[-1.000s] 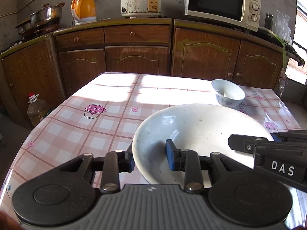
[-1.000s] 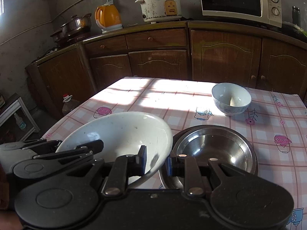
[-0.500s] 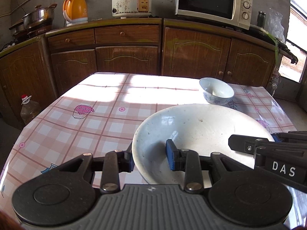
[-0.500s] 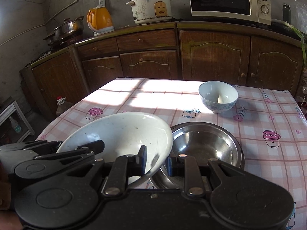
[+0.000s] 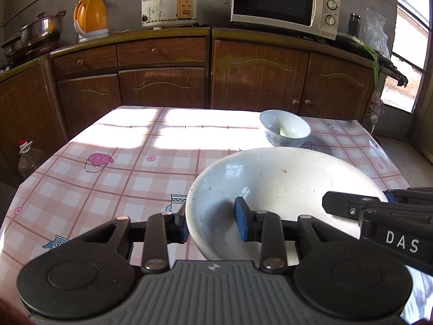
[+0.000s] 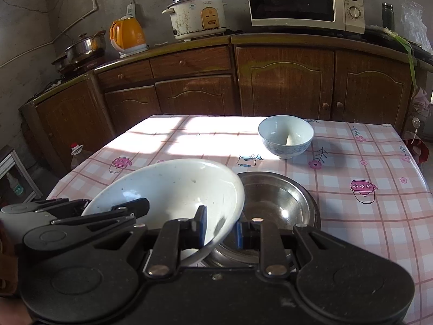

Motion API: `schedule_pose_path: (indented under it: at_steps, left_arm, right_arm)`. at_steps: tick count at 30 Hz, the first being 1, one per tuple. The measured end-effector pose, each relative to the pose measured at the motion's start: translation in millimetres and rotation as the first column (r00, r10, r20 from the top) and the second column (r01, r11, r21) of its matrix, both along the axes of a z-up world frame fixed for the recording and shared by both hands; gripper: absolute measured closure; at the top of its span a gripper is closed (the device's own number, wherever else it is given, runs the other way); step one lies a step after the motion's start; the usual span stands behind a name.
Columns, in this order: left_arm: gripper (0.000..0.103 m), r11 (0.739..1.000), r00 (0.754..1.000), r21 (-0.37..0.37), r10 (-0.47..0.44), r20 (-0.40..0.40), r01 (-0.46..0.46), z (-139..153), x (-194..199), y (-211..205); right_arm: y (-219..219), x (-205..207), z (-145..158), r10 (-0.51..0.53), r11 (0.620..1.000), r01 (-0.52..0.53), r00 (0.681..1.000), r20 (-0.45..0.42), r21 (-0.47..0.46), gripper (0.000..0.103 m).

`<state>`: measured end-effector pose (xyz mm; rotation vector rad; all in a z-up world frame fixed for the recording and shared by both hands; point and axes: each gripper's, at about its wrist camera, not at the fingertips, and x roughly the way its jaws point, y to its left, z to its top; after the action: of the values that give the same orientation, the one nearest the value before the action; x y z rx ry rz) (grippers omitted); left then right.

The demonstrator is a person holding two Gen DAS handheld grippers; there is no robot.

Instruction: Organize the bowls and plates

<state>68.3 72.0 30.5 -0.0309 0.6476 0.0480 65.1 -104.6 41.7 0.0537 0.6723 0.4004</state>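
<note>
A large white bowl (image 5: pixel 284 187) is held tilted above the table between both grippers. My left gripper (image 5: pixel 211 223) is shut on its left rim, one finger inside and one outside. My right gripper (image 6: pixel 220 228) is shut on its right rim; the white bowl also shows in the right wrist view (image 6: pixel 173 189). A steel bowl (image 6: pixel 278 203) sits on the table just right of and below the white bowl. A small blue-and-white bowl (image 6: pixel 285 135) stands farther back, and it shows in the left wrist view (image 5: pixel 284 127) too.
The table has a pink checked cloth (image 5: pixel 113 173). Wooden cabinets (image 5: pixel 167 81) stand behind it, with a kettle (image 5: pixel 90 19), a rice cooker (image 5: pixel 169 5) and a microwave (image 5: pixel 284 2) on top. An oil bottle (image 5: pixel 28 157) stands on the floor at the left.
Both grippers have carried the white bowl to the right, toward the steel bowl. The grip on both rims is unchanged.
</note>
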Motion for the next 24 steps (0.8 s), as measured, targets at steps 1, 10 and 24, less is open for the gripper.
schedule_pose_path:
  at_steps: [1, 10, 24]
  left_arm:
    - [0.070, 1.000, 1.000, -0.001, -0.003, -0.001, 0.003, -0.2, 0.5, -1.2]
    - [0.070, 1.000, 1.000, 0.000, -0.027, -0.001, 0.027, -0.8, 4.0, -14.8]
    - [0.069, 0.996, 0.996, 0.014, -0.088, -0.002, 0.088, -3.7, 8.0, -46.4]
  right_arm:
    - [-1.3, -0.2, -0.1, -0.003, 1.000, 0.003, 1.000, 0.000, 0.000, 0.076]
    - [-12.4, -4.2, 0.6, -0.037, 0.999, 0.037, 0.999, 0.002, -0.003, 0.076]
    - [-45.7, -8.5, -2.1, -0.112, 0.994, 0.112, 0.994, -0.013, 0.005, 0.076]
